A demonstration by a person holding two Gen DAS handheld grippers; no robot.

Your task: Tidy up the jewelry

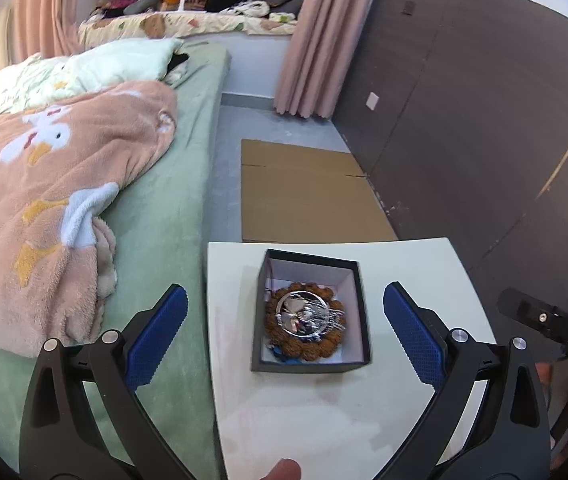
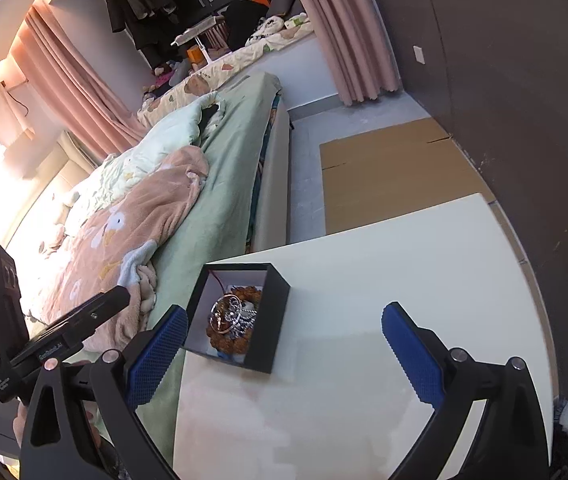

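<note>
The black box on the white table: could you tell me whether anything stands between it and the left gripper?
Nothing visible does. The left gripper is open, and only bare white table lies before the black box.

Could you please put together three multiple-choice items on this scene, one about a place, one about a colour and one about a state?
1. Where does the black box stand?
A. on the white table
B. on the bed
C. on the flattened cardboard on the floor

2. What colour are the pads on the left gripper?
A. red
B. blue
C. yellow

3. How does the right gripper stand?
A. shut on the box
C. open, with nothing held
B. shut on a bracelet

Answers:
1. A: the box rests on the white tabletop beside the bed, with the beaded bracelet and silver bangle inside.
2. B: both finger pads show a blue textured face.
3. C: its fingers stand wide apart over bare table, touching nothing.
</note>
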